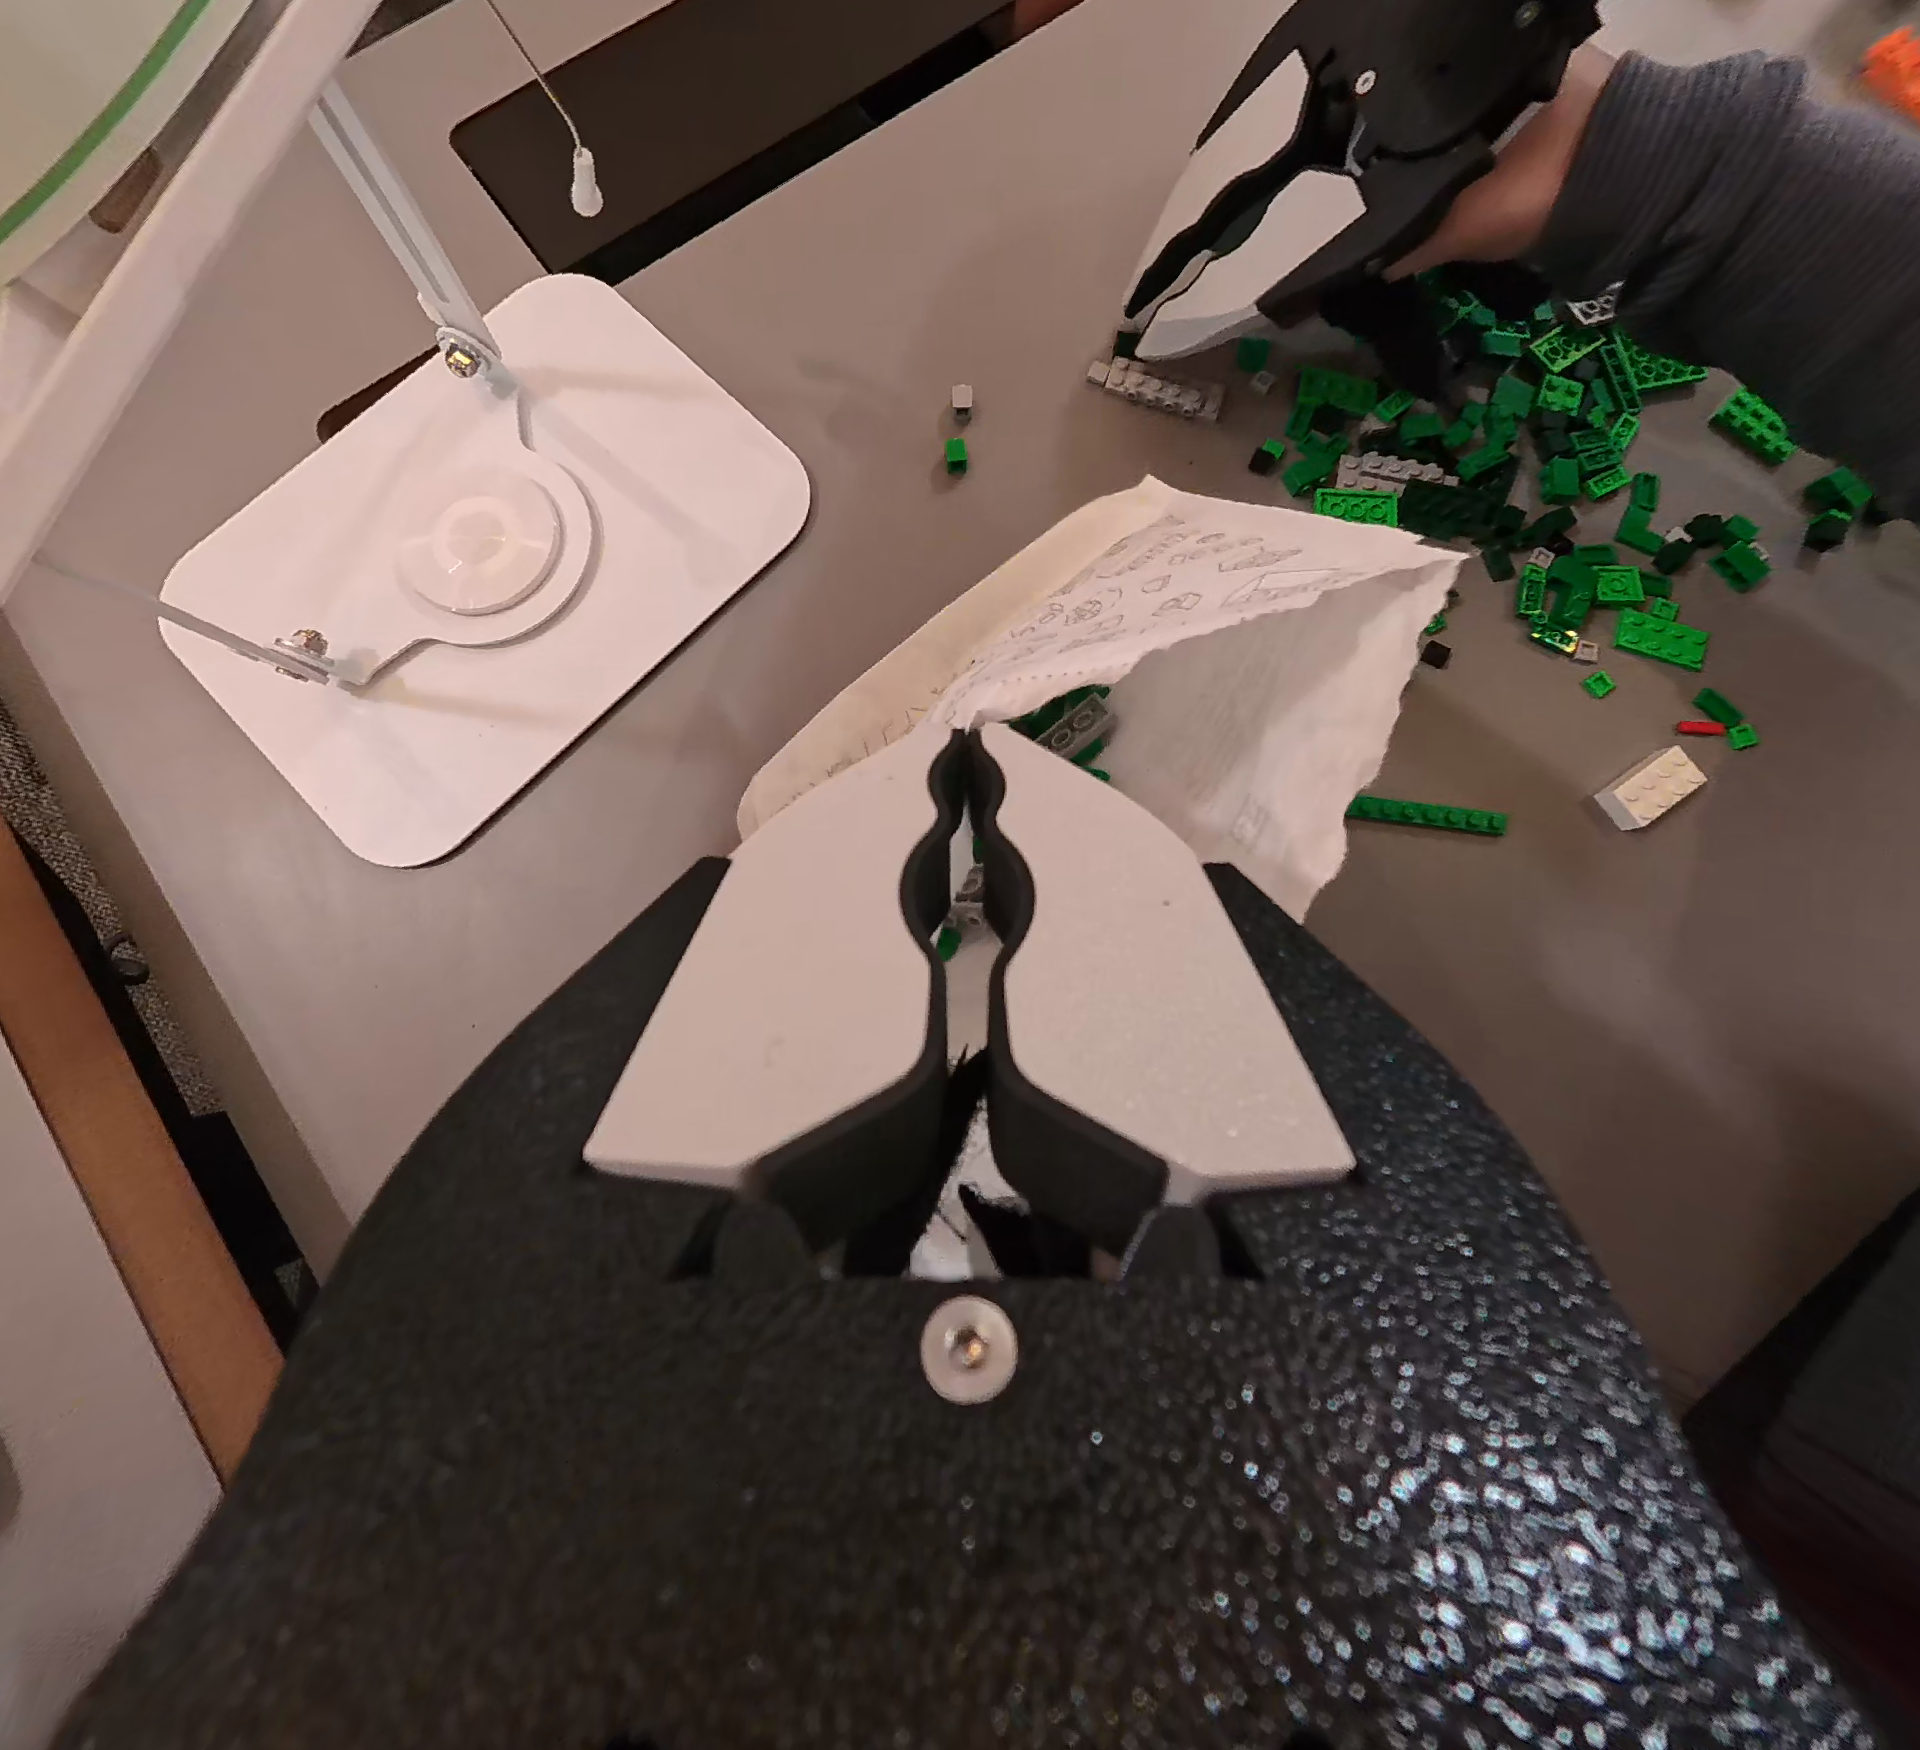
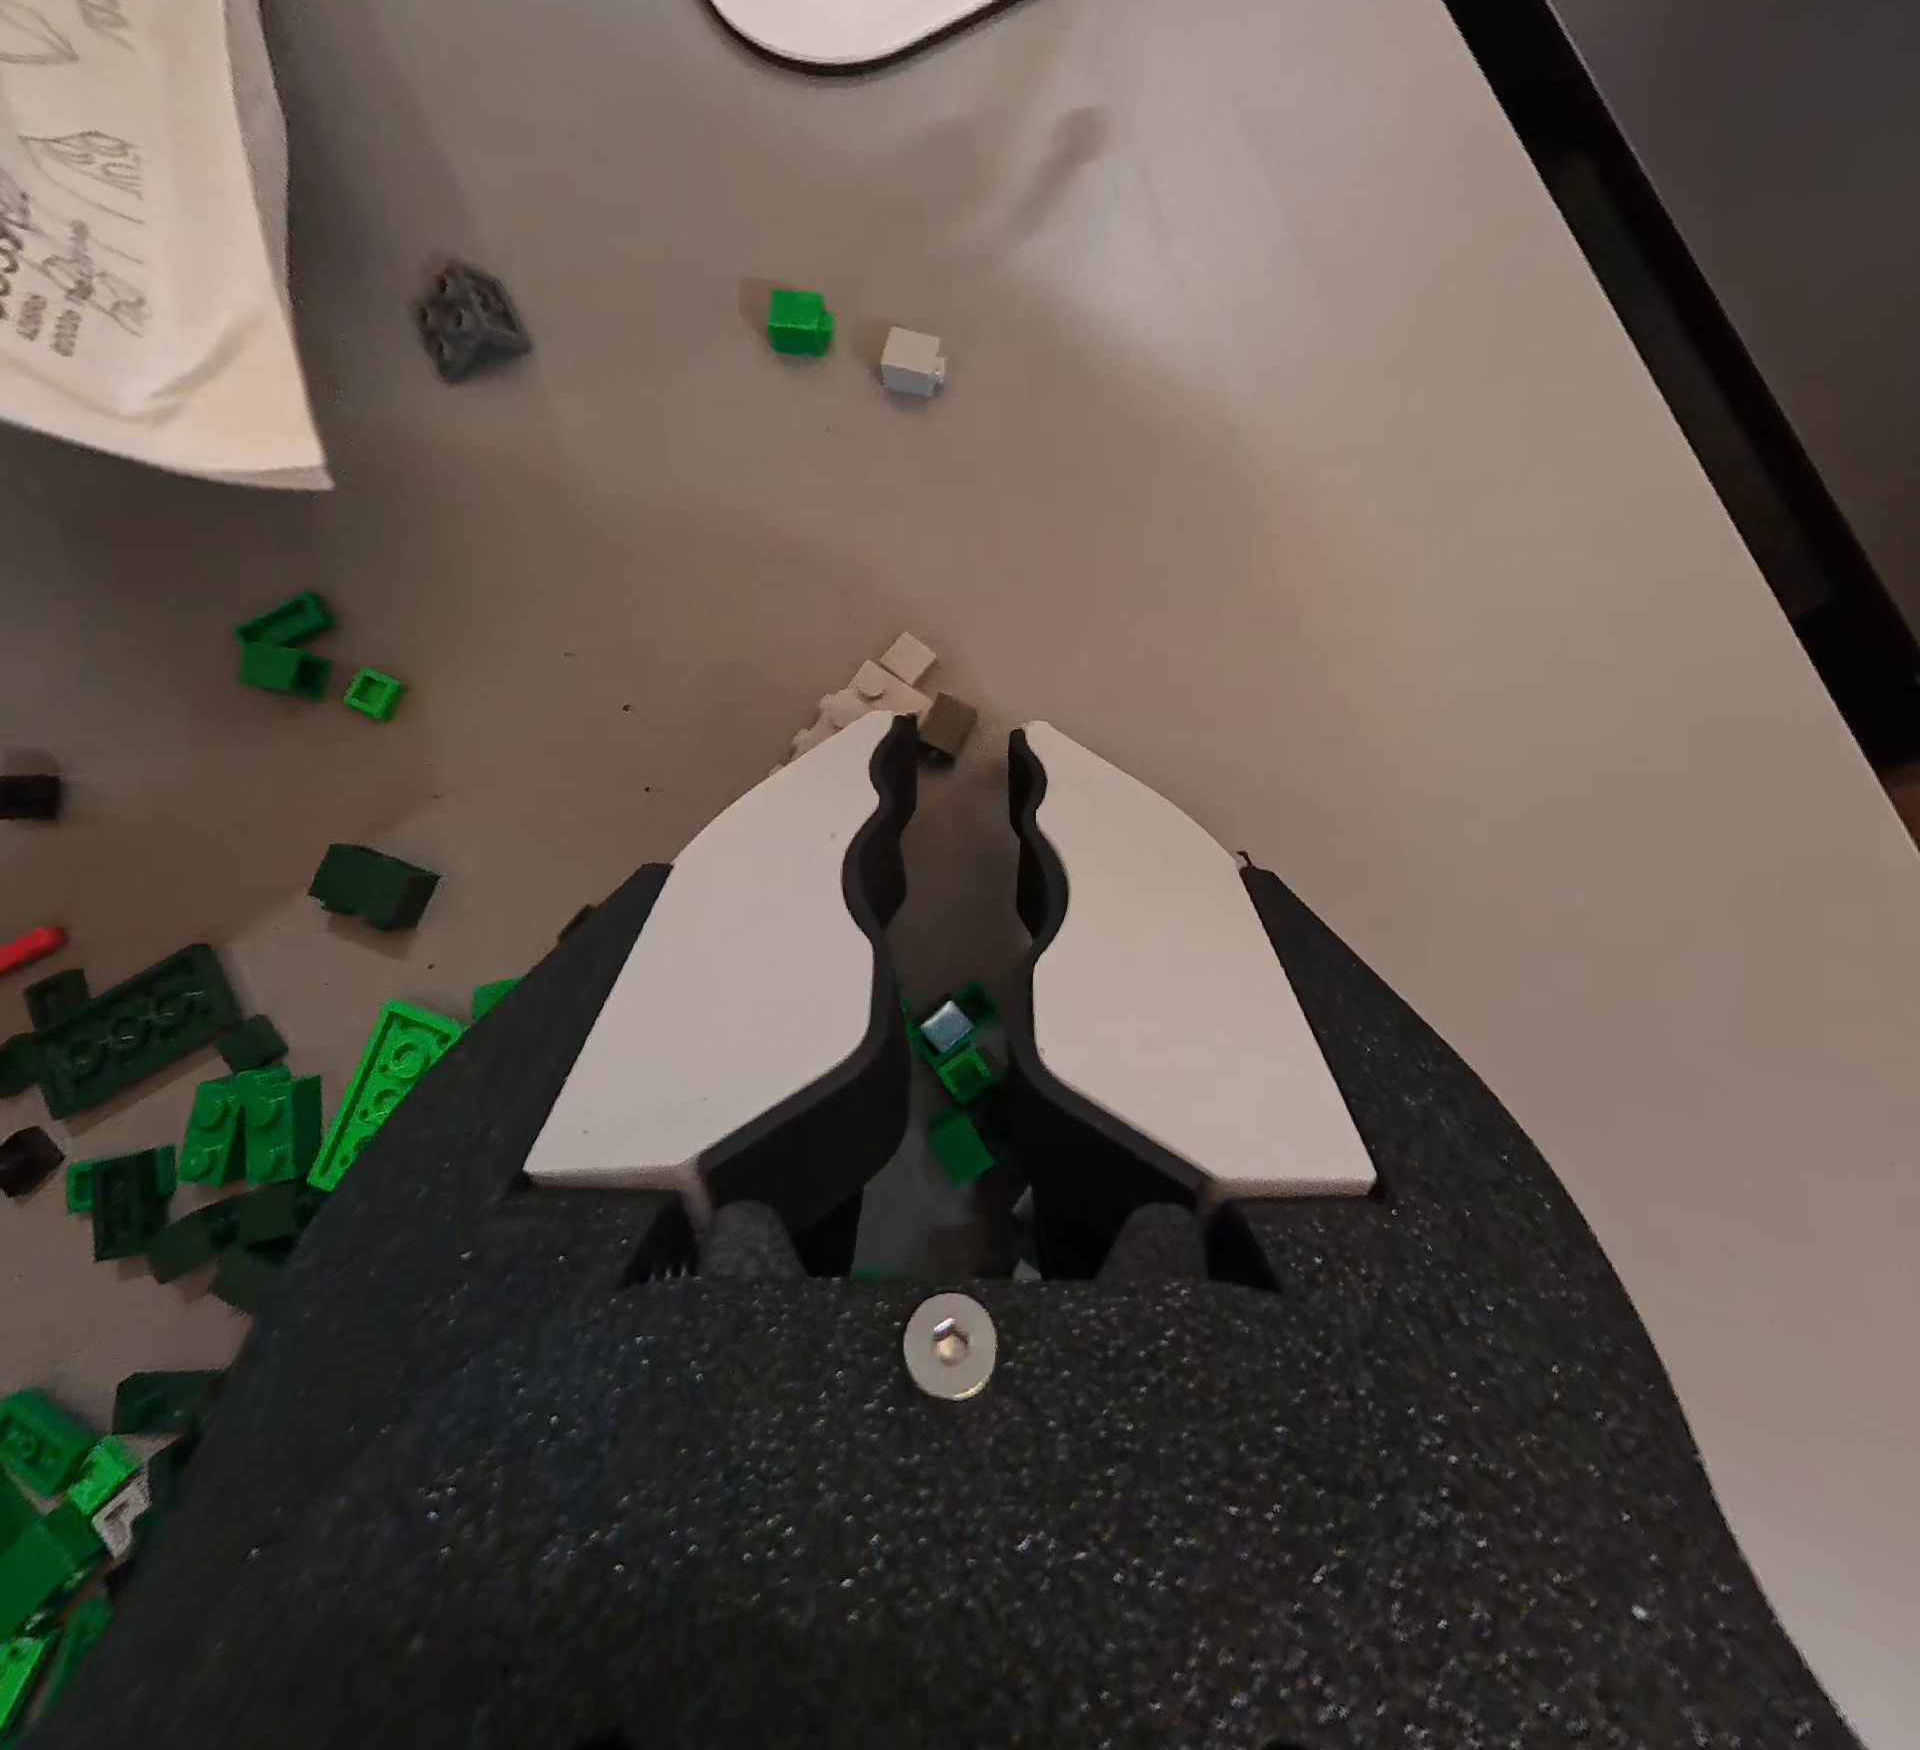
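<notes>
The left gripper (image 1: 966, 744) has its jaws pressed together on the torn edge of a white paper bag (image 1: 1226, 661), lifting that edge off the tabletop (image 1: 727, 142). The bag is crumpled, printed with faint line drawings on the outside, and its mouth gapes toward the brick pile; a few green and grey bricks show inside the opening just beyond the fingertips.

The right gripper (image 2: 961, 739) hangs low over the grey tabletop with its jaws spread and nothing between them. Just ahead of its left fingertip lies a small cluster of light grey bricks (image 2: 883, 687) with a darker olive brick (image 2: 948, 724) touching the tip's inner side. Farther on, well apart from the jaws, a single green cube (image 2: 798, 321) and a light grey cube (image 2: 911, 362) sit just beside each other, with a dark grey slope piece (image 2: 470, 321) off to their left near the bag's corner.

A loose heap of green bricks (image 1: 1538, 474) spreads beneath and behind the right gripper, in bright and dark greens, with a few black ones mixed in. A long green plate (image 1: 1425, 815) and a white brick (image 1: 1652, 786) lie nearer the tabletop's front edge, with a small red piece (image 1: 1700, 728) between them and the heap.

A white lamp base (image 1: 488, 557) with rounded corners stands toward the tabletop's far left.
</notes>
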Available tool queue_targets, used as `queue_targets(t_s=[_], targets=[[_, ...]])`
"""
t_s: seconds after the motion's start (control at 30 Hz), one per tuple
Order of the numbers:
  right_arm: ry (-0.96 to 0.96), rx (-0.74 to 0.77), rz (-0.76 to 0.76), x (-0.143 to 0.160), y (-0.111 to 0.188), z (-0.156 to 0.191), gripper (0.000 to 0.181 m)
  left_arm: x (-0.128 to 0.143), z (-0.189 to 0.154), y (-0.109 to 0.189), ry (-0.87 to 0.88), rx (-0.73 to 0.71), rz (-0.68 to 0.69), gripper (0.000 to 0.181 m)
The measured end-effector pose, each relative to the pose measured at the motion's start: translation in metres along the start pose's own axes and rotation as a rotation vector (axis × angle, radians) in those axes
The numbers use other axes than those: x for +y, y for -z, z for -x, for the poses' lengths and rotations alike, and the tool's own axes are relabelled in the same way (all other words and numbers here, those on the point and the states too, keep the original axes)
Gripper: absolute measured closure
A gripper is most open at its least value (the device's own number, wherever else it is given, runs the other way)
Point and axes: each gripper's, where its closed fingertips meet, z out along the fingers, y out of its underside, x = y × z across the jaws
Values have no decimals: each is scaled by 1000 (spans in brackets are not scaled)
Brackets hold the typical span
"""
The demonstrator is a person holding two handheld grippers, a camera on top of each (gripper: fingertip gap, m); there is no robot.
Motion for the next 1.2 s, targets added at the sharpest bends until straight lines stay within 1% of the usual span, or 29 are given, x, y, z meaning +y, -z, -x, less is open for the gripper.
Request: queue_targets(t_s=[0.1, 0.2, 0.27, 0.33, 0.4, 0.5, 0.6, 0.67, 0.73, 0.83, 0.9, 1.0, 1.1, 1.2], targets=[[-11, -14, -7, -1, -2, -2, 166, -1, -2, 0, -6, 5, -2, 181], [-10, -70, -1, -2, -5, 5, 174, -1, -3, -1, -10, 7, 0, 181], [19, -50, -15, -4, -2, 5, 174, -1, -4, -1, -13, 9, 3, 181], [72, -18, -85, -15, 8, 10, 174, -2, -4, -2, -13, 9, 3, 181], [160, 21, -181, -32, 27, 23, 174, -2, -4, -2, -13, 8, 3, 181], [392, 121, -368, -72, 71, 60, 174, -2, -4, -3, -13, -2, 6, 181], [622, 168, -558, -118, 115, 120, 174, -2, -5, -6, -22, -8, 20, 181], [755, 162, -620, -142, 129, 161, 174, -3, -8, -8, -29, -6, 27, 181], [875, 150, -613, -155, 125, 194, 175, -3, -10, -10, -38, -5, 33, 181], [1026, 186, -513, -160, 100, 215, 175, -5, -13, -10, -46, -1, 32, 181], [1085, 214, -462, -160, 86, 219, 175, -6, -15, -9, -51, 3, 27, 181], [1092, 214, -422, -160, 73, 220, 175, -7, -17, -7, -55, 11, 19, 181], [1088, 221, -390, -158, 67, 218, 174, -7, -18, -7, -55, 19, 17, 181], [1081, 232, -376, -156, 67, 217, 167, -6, -17, -7, -52, 19, 18, 181]])
